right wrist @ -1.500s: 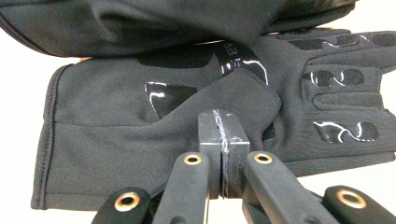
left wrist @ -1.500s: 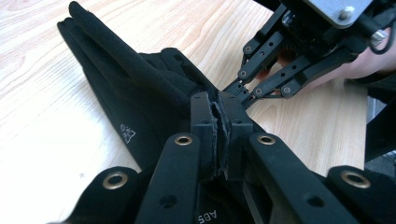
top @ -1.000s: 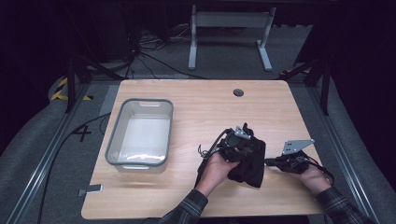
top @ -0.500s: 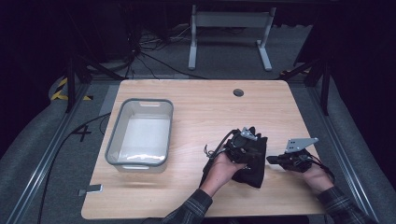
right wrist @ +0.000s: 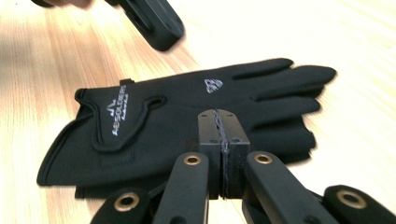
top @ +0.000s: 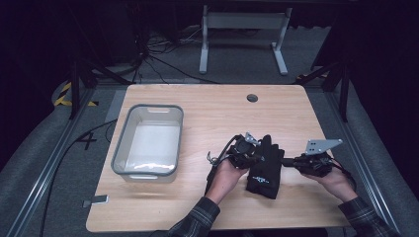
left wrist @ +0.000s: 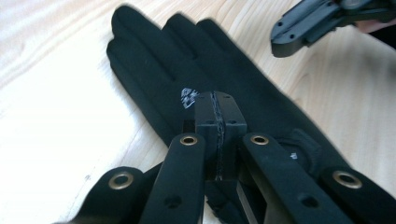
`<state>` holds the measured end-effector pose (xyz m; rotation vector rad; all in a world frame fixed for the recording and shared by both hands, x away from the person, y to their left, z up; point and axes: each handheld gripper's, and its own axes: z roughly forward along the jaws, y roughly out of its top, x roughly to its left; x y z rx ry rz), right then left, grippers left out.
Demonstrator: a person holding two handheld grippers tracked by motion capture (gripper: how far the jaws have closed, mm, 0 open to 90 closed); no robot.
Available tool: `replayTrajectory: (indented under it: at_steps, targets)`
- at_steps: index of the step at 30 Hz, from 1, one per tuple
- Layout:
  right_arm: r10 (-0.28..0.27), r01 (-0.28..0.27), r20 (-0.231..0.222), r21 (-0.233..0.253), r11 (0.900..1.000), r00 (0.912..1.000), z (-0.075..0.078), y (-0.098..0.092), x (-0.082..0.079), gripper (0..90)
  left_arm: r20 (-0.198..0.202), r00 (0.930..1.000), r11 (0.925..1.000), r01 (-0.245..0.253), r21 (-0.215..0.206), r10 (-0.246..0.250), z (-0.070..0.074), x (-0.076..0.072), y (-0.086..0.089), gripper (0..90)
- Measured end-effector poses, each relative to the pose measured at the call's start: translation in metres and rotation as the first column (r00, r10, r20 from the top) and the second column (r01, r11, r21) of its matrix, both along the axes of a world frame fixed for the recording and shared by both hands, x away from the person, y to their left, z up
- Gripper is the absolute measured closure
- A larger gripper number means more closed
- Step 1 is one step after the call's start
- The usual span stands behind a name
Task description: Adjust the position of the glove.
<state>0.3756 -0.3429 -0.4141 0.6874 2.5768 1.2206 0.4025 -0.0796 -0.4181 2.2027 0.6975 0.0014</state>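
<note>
Gloves (top: 265, 167), black and stacked flat, lay on the table (top: 207, 106) at lower centre-right of the high view, between the two grippers, fingers pointing toward the top of the frame. The left gripper (left wrist: 217, 109) had its jaws pressed fully together with nothing between them; in the left gripper view their tips hung over the middle of the gloves, near a small white logo (left wrist: 187, 96), though contact could not be told. The right gripper (right wrist: 219, 125) was likewise closed on nothing; in the right gripper view its tips sat low over the gloves' near edge, the cuff with white lettering (right wrist: 118, 110) at left of the frame and the fingers at right.

In the high view the left gripper (top: 257, 151) lay at the gloves' left edge, the left hand (top: 227, 173) reaching up from the bottom. The right gripper (top: 287, 161) pointed left at the gloves' right edge, held by the right hand (top: 336, 177). A grey bin (top: 149, 142) stood well apart at left of the frame.
</note>
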Motion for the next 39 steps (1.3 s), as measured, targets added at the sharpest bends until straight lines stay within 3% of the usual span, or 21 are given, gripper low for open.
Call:
replayTrajectory:
  at_steps: [4, 11, 21, 27, 30, 39]
  targets:
    - [0.016, -0.016, -0.015, -0.015, 1.0, 0.9998, -0.007, 0.014, 0.003, 90.0, -0.015, 0.9999, 0.9997, -0.003, 0.025, 0.003, -0.014, 0.003, -0.007, 89.7]
    - [0.008, -0.012, -0.031, -0.125, 0.992, 0.9995, -0.027, 0.017, 0.008, 90.0, -0.046, 0.9989, 0.9982, 0.011, 0.058, -0.009, -0.034, 0.001, -0.02, 89.7]
    - [0.04, -0.048, -0.071, -0.106, 0.993, 0.9967, -0.033, 0.019, 0.004, 90.0, -0.034, 0.9993, 0.9968, 0.016, 0.079, -0.013, -0.033, 0.003, -0.02, 89.7]
    - [0.083, -0.091, -0.084, -0.099, 0.991, 0.993, -0.034, 0.031, -0.003, 90.0, -0.042, 0.9991, 0.9954, 0.011, 0.095, -0.007, -0.031, 0.005, -0.014, 89.7]
    - [0.13, -0.138, -0.083, -0.097, 0.986, 0.988, -0.035, 0.045, -0.008, 90.0, -0.037, 0.9993, 0.9947, 0.004, 0.103, 0.0, -0.031, 0.007, -0.009, 89.7]
    - [0.181, -0.189, -0.08, -0.096, 0.977, 0.9802, -0.037, 0.068, -0.012, 90.0, -0.02, 0.9998, 0.9916, -0.003, 0.13, 0.006, -0.029, 0.008, -0.004, 89.7]
